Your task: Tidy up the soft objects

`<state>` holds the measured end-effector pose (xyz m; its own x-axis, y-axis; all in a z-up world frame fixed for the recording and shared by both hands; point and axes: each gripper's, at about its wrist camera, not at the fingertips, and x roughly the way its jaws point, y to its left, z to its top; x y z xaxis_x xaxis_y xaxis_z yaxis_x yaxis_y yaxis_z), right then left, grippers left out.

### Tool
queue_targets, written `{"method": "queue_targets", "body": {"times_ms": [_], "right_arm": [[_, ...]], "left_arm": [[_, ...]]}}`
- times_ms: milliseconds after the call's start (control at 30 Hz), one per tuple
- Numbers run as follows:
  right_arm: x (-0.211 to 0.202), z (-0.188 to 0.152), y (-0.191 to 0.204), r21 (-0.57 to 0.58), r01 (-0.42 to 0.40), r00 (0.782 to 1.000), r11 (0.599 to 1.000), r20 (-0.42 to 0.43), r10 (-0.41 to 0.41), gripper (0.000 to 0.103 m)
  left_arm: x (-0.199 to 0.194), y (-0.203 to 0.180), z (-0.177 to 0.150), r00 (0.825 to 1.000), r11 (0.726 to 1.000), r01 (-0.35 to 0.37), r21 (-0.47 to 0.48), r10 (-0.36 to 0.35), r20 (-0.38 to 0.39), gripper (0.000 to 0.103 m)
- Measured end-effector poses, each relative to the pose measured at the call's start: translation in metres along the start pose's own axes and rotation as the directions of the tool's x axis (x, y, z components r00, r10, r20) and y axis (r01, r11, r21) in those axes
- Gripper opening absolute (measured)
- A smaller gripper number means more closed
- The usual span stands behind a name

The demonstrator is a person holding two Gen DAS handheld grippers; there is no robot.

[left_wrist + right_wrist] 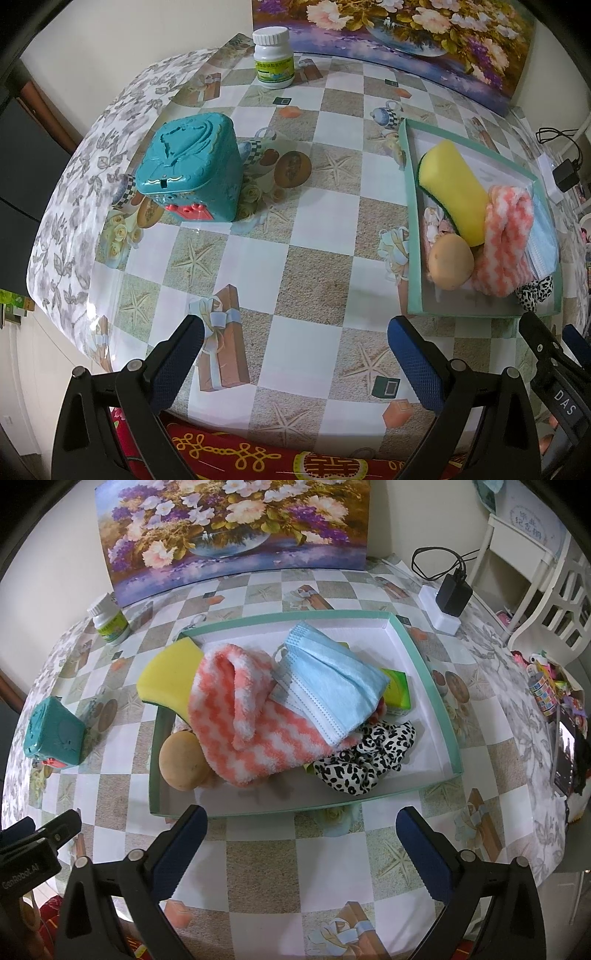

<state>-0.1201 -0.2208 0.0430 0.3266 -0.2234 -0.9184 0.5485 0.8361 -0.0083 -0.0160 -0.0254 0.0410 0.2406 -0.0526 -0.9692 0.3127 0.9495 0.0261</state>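
A shallow teal-rimmed tray (pixel 447 716) (pixel 413 236) holds the soft things: a yellow sponge (pixel 166 675) (pixel 456 192), a pink-and-white fuzzy cloth (pixel 236 731) (pixel 506 243), a blue face mask (pixel 332 686) (pixel 543 247), a leopard-print scrunchie (pixel 365 760) (pixel 535 291), a tan potato-like ball (pixel 183 762) (pixel 450 262) and a small green box (pixel 397 692). My right gripper (pixel 301 842) is open and empty, just in front of the tray. My left gripper (pixel 295 354) is open and empty over the table, left of the tray.
A teal plastic toy box (pixel 188 170) (pixel 53 734) stands left of the tray. A white pill bottle (pixel 273 57) (pixel 109 624) stands at the back by a flower painting (pixel 232 528). A charger and power strip (pixel 448 598) lie at the back right. Clutter sits at the far right edge.
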Motion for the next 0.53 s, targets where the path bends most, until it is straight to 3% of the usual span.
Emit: {"method": "queue_targets", "body": {"times_ms": [533], "right_arm": [[0.0004,-0.0002,-0.0006,0.0,0.0,1.0,1.0,-0.004,0.0,0.103]], "left_arm": [[-0.0015,-0.0005,-0.0002,1.0,1.0,0.004,0.007,-0.004,0.008,0.1]]}}
